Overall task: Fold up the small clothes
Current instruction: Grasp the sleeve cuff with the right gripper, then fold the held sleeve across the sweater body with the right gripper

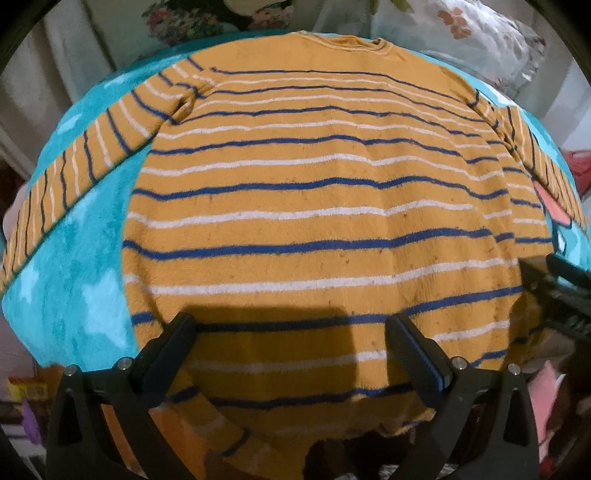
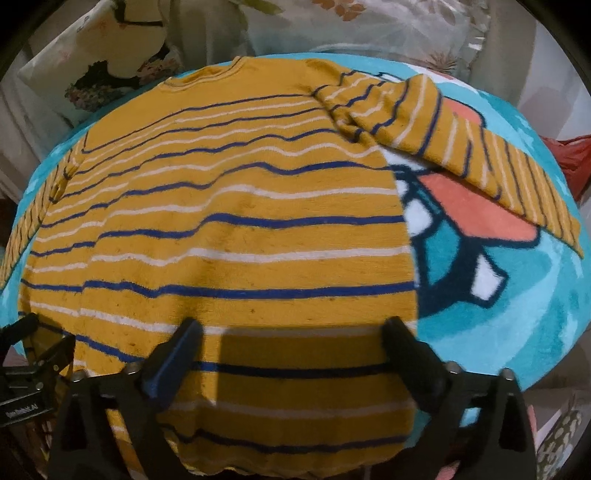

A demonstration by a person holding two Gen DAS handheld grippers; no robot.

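A mustard-yellow sweater (image 1: pixel 314 206) with blue and white stripes lies flat on a teal blanket (image 1: pixel 81 251), collar at the far side, both sleeves spread outward. My left gripper (image 1: pixel 290 328) is open and hovers over the hem near the sweater's left part. The same sweater (image 2: pixel 229 229) shows in the right wrist view, its right sleeve (image 2: pixel 476 147) lying out over the blanket's cartoon print. My right gripper (image 2: pixel 291 332) is open over the hem near the sweater's right edge. The right gripper also shows at the right edge of the left view (image 1: pixel 557 295).
The teal blanket (image 2: pixel 535 314) with an orange, white and dark print covers the surface. Floral pillows (image 2: pixel 388 29) lie beyond the collar. A red item (image 2: pixel 569 155) sits off the right edge. Clutter lies below the blanket's near edge.
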